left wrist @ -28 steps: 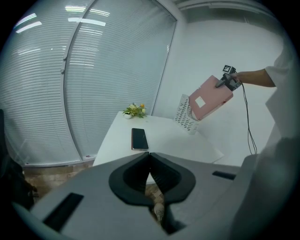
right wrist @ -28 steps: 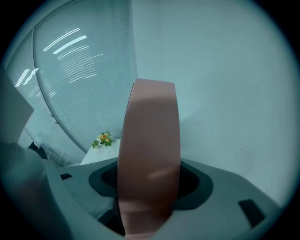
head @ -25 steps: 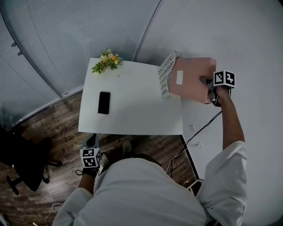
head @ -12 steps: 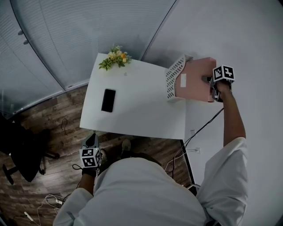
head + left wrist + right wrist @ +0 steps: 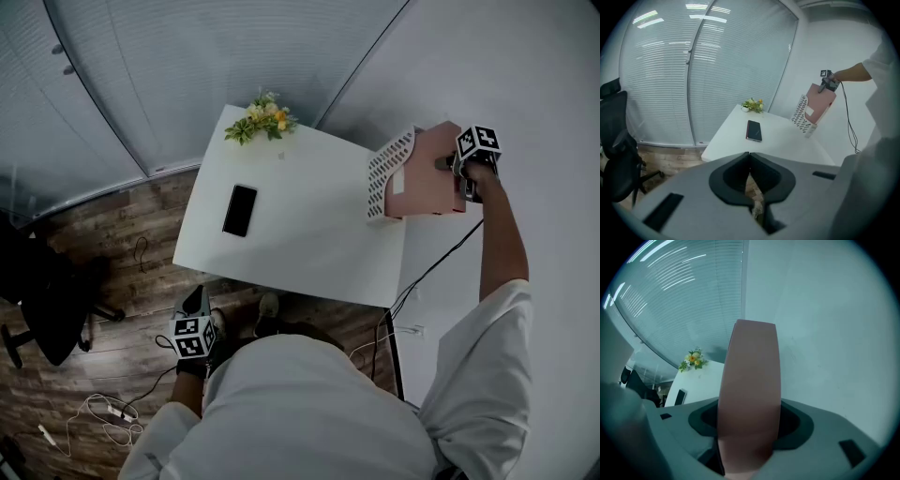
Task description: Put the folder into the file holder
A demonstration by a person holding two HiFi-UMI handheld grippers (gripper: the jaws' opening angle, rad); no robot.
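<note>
**Folder position.** The pink folder [image 5: 427,178] stands on edge directly against the far side of the file holder [image 5: 387,173], behind its perforated white wall. Most of the folder rises above that wall. Its lower edge appears to have entered the holder's opening, but how deep it sits cannot be told.

**Right gripper.** The right gripper [image 5: 453,169] is clamped on the folder's upper edge, on the side away from the file holder's perforated wall. Its jaws stand wide because the spine between them is thick. Gripping at the top leaves the bottom edge free to slide into the slot, and keeps the jaws clear of the holder's walls.

**Left gripper.** The left gripper [image 5: 195,302] has its jaws together and holds nothing. It hangs well apart from the file holder, below the table [image 5: 300,244] edge opposite it, most likely parked out of the way.

**Arm pose.**
- Right arm: stretched nearly straight toward the file holder, with the gripper pointing steeply down over it.
- Left arm: held low beside the body, with the gripper tilted moderately downward
</note>
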